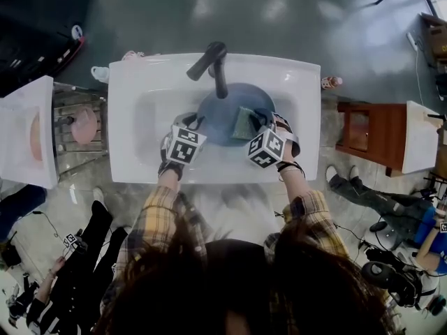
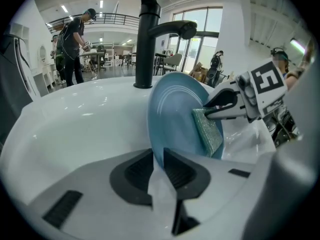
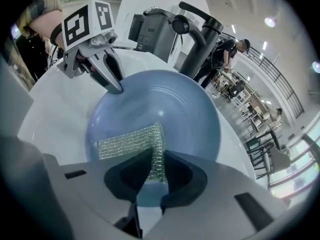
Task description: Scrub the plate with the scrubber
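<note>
The white sink [image 1: 140,117] fills the middle of my head view, with the black faucet [image 1: 213,65] rising from its far rim and reaching over the basin. Inside the basin, the blue plate [image 3: 170,109] is tipped up on edge below the spout, its face turned toward my right side. My left gripper [image 2: 159,156] has its jaws set narrow on the plate's rim, which runs straight into the gap between them. My right gripper [image 3: 157,159] has its jaws closed on the near edge of the green scrubber [image 3: 130,140], whose flat side lies against the plate's face, low and toward the left. I judge the plate to be stiff, smooth and glossy. It looks like glazed ware, so it is likely slick under the pads and would chip if it fell against the sink. The rim is the only sensible place to hold it, as deep in the jaws as it will go, because scrubbing pressure will try to twist it about that one hold. The scrubber looks light and soft and bends where it is pinched, so I would grip it near the middle of its edge.
</note>
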A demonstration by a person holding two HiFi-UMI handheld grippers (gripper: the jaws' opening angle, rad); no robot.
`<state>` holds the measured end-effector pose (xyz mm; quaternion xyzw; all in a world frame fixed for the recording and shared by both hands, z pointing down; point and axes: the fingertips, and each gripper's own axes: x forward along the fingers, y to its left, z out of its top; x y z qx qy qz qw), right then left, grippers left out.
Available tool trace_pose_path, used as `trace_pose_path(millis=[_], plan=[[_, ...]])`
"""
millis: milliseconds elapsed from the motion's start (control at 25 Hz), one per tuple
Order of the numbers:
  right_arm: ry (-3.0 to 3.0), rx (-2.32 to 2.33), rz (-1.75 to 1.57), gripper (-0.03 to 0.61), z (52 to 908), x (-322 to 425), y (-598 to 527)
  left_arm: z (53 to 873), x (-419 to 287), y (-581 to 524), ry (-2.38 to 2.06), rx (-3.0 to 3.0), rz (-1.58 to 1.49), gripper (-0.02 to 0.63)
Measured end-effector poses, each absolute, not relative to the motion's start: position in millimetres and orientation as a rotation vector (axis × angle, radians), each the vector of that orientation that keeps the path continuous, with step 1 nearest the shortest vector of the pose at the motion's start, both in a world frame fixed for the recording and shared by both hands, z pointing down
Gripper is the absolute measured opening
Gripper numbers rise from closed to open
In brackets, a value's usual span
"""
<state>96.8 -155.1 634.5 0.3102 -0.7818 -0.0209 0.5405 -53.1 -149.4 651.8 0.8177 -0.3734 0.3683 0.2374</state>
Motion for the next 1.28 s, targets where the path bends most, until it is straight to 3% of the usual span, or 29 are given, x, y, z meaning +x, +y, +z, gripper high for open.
trace_pose_path(millis=[360, 1280], plan=[[-1.789, 0.794, -0.232, 0.084, 605, 118, -189, 656, -50, -145, -0.968, 2.234, 1.043, 0.061], [-1.937, 0.772, -0.241, 0.086, 591, 15, -205, 656, -48, -139, -0.947, 2.181, 1.059, 0.064]])
